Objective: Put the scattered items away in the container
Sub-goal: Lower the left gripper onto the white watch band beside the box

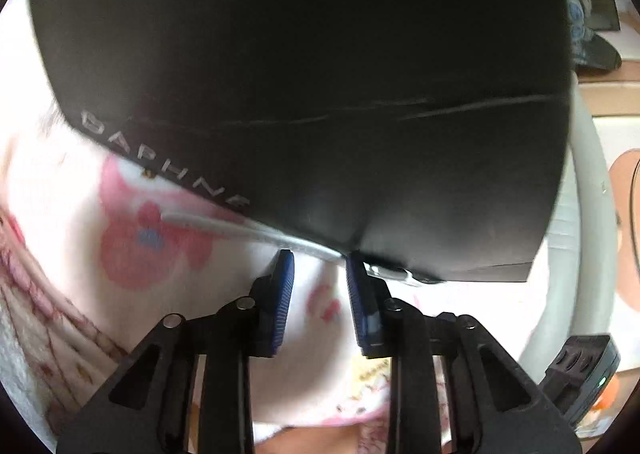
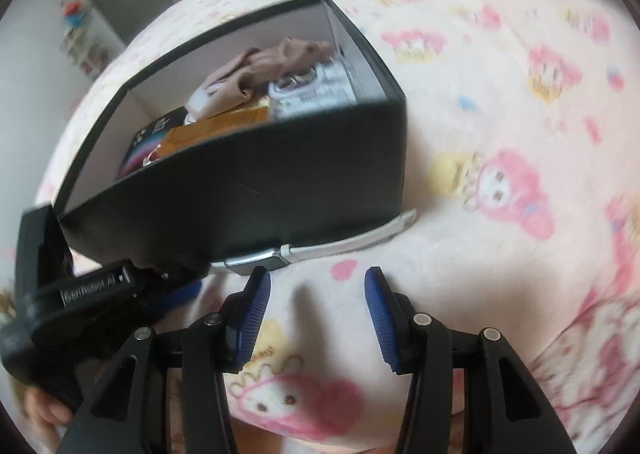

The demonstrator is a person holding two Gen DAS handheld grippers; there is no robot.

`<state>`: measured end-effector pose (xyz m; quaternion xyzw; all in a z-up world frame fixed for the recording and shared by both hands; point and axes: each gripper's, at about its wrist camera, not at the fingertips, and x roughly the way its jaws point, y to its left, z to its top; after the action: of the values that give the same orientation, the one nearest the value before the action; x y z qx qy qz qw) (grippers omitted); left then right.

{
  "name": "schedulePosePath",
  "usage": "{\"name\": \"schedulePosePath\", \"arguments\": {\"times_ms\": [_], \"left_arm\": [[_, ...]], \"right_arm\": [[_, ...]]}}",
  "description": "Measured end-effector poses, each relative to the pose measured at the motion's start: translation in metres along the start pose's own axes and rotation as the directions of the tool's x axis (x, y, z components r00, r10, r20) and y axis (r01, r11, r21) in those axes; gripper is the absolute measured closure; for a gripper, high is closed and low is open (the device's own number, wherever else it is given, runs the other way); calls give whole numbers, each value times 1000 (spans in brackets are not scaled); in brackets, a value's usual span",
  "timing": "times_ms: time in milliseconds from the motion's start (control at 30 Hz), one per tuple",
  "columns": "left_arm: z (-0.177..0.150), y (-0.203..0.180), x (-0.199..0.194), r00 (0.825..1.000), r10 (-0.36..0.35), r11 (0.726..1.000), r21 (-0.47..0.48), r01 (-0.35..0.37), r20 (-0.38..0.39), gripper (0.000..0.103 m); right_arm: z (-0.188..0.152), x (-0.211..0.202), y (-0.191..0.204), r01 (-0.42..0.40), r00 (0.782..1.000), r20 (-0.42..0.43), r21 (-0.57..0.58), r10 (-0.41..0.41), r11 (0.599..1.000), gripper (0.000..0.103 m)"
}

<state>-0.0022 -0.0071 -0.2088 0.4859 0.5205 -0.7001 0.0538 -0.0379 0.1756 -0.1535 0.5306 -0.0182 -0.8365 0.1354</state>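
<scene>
Black box on pink cartoon-print blanket, open top, holding beige cloth, orange comb-like item, white packet, dark card. White-and-silver flat item wedged under box's near edge, sticking out toward 4 o'clock. Left gripper close against box wall at 12 o'clock, jaws narrowly parted, nothing pinched; one tip at box's bottom edge. Right gripper jaws spread, empty, white-and-silver item just beyond at 12 o'clock.
</scene>
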Motion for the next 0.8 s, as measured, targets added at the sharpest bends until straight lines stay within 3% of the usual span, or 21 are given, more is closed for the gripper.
{"name": "schedulePosePath", "arguments": {"times_ms": [133,267,467,500,533,600,700,800], "left_arm": [[0,4,-17,998,40,999,-33,-38,57,59],[-6,-3,-9,992,116,993,-16,-116,52,58],[-13,-26,1,961,275,956,98,-277,37,58],[-14,-27,0,957,287,952,102,-289,32,61],[-15,-27,-1,953,302,947,102,-303,27,72],[-16,-21,-7,958,288,952,100,-288,13,75],[-17,-10,-18,981,192,979,68,-191,-6,74],[-16,-9,-25,994,111,992,60,-110,-14,63]], "right_arm": [[2,-4,-4,24,999,26,-29,-23,999,58],[10,9,-5,1,1000,14,14,-1,1000,58],[11,8,17,-55,998,39,-63,58,996,58],[11,8,21,-68,997,43,-78,71,995,58],[11,10,26,-79,995,47,-96,84,992,58],[13,17,33,-74,995,53,-124,81,990,58],[12,33,36,-72,997,3,-123,73,990,57],[6,46,39,-47,999,-27,-159,43,986,57]]}}
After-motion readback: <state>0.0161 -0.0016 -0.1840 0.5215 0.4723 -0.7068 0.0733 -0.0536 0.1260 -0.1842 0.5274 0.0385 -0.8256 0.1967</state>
